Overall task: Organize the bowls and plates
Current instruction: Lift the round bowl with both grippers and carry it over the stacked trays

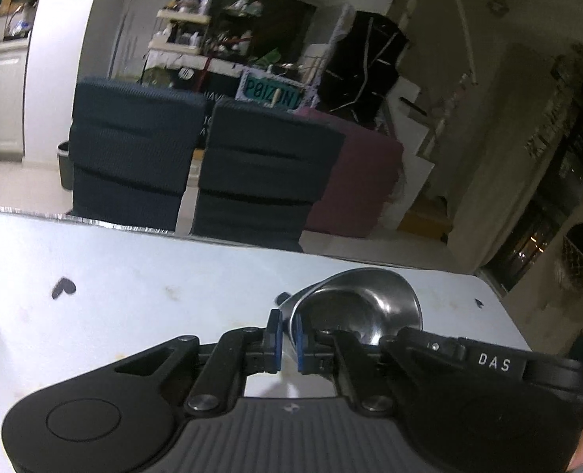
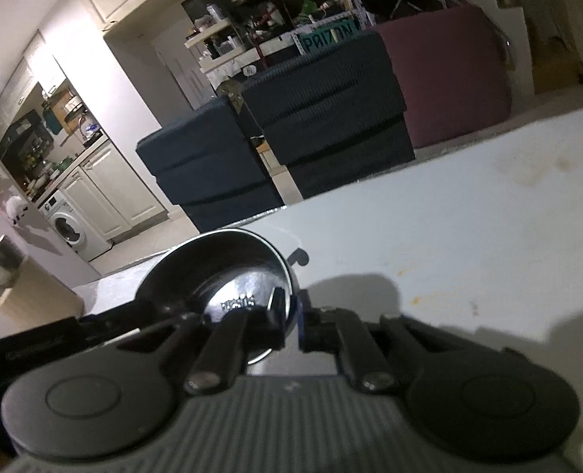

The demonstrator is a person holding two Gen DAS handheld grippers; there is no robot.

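A shiny steel bowl [image 1: 364, 301] is held over the white table [image 1: 133, 295] by both grippers. My left gripper [image 1: 288, 338] is shut on the bowl's left rim, its blue pads pinching the wall. In the right wrist view the same bowl [image 2: 228, 272] is tilted toward the camera. My right gripper [image 2: 289, 321] is shut on its right rim, one finger inside the bowl and one outside. The other gripper's black body [image 2: 55, 335] shows at the bowl's far side.
Two dark blue chairs [image 1: 133, 149] and a maroon chair [image 1: 358, 173] stand along the table's far edge [image 1: 133, 228]. Small dark heart-shaped marks [image 1: 63, 287] dot the tabletop. A kitchen with a washing machine [image 2: 68, 232] lies to the left.
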